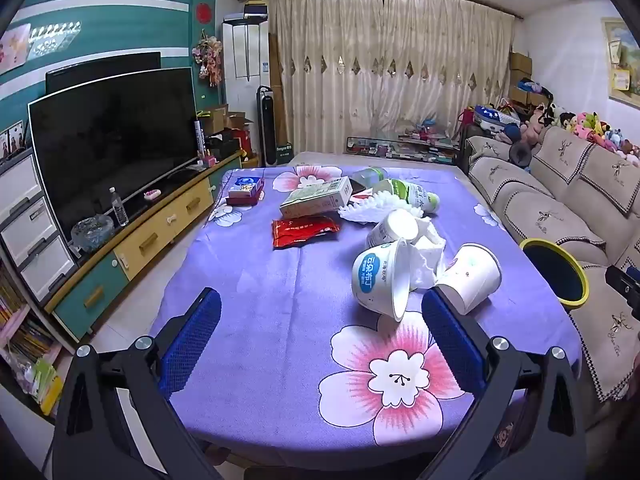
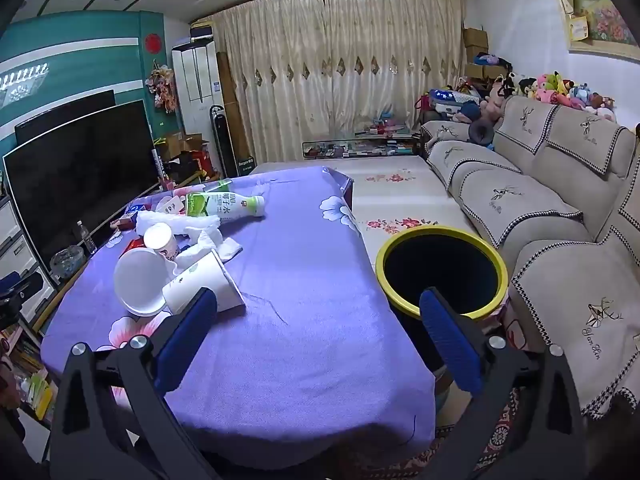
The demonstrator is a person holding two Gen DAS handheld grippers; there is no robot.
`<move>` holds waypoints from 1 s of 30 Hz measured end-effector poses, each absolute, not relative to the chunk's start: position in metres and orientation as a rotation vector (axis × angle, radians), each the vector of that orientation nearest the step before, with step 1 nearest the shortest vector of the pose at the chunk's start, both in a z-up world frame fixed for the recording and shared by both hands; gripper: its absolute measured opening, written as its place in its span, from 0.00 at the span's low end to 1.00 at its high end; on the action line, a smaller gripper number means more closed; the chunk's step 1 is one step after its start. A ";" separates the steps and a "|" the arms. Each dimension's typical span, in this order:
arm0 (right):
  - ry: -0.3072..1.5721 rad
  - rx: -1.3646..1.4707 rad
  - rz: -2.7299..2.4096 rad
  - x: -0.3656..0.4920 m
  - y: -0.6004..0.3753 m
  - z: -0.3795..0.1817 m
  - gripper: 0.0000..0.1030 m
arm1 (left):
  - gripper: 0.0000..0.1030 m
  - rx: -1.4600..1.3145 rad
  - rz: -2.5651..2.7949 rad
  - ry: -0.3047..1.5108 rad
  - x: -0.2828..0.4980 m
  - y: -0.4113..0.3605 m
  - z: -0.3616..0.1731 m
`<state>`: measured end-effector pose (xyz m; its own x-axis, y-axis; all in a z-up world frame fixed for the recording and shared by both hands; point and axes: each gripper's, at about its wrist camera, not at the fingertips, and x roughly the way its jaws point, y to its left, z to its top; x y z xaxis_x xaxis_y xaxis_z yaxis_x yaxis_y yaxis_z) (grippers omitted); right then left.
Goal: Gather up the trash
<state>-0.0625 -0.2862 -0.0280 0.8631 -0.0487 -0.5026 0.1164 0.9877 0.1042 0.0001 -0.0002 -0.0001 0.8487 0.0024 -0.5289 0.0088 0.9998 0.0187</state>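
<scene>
Trash lies on a table under a purple flowered cloth (image 1: 260, 300): three tipped white cups (image 1: 382, 280) (image 1: 474, 276) (image 1: 394, 228), crumpled tissue (image 1: 430, 248), a red packet (image 1: 304, 231), a green-and-white carton (image 1: 316, 196) and a white-green bottle (image 1: 412, 194). My left gripper (image 1: 320, 312) hangs open over the near cloth, just short of the cups. My right gripper (image 2: 318, 312) is open too; its left finger overlaps a tipped cup (image 2: 200, 284) and its right finger the bin in the picture. The black bin with a yellow rim (image 2: 442, 276) stands on the floor right of the table.
A beige sofa (image 2: 520, 208) runs along the right, close to the bin. A large TV (image 1: 116, 140) on a low cabinet (image 1: 160, 232) lines the left side. A small box (image 1: 246, 190) sits at the table's far left. Curtains and clutter fill the back.
</scene>
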 end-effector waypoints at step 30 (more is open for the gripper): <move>0.542 0.158 -0.085 -0.057 -0.289 -0.035 0.94 | 0.96 0.021 -0.022 0.584 0.009 -0.008 -0.006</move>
